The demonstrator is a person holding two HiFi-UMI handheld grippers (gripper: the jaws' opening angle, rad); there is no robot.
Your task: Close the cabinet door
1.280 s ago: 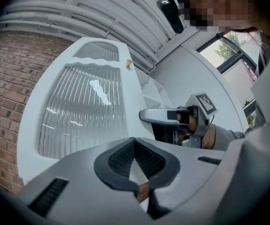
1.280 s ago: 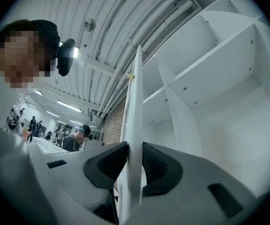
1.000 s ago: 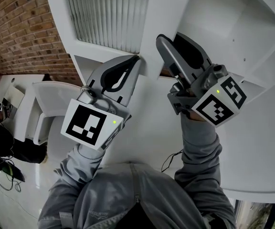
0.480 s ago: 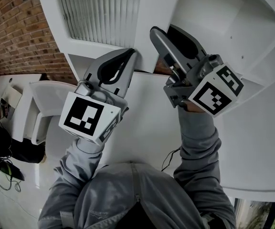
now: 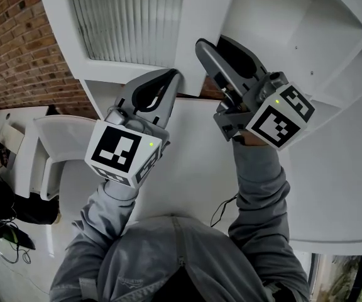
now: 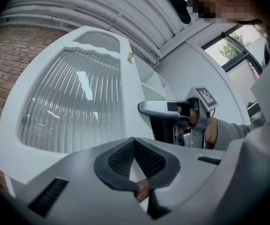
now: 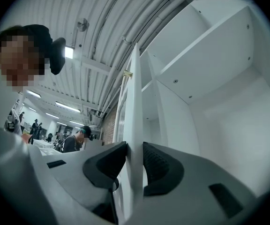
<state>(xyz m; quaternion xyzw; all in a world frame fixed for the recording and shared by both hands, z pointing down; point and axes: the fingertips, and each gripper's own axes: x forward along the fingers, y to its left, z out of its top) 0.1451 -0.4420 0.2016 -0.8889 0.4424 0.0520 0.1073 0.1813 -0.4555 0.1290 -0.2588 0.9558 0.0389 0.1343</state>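
**Door ajar, right grip slackening on its edge**

Head view: over the last second the door (image 5: 131, 24) and both tools have drifted slightly left and up. The right hand-held gripper (image 5: 213, 43) sits astride the door's free edge. The left hand-held gripper (image 5: 173, 74) has its tip at the door's bottom rail. The cabinet (image 5: 281, 30) stands open at right.

Left gripper view: the jaws are clenched tip to tip on nothing, with the ribbed glass (image 6: 74, 102) ahead.

Right gripper view: the jaws have just been opening. The door edge (image 7: 134, 125) stands between the pads, which look released rather than clamped.

The closing swing seems under way but unfinished. Next, the inner right jaw likely needs to come clear of the gap, then a flat push shuts the door.
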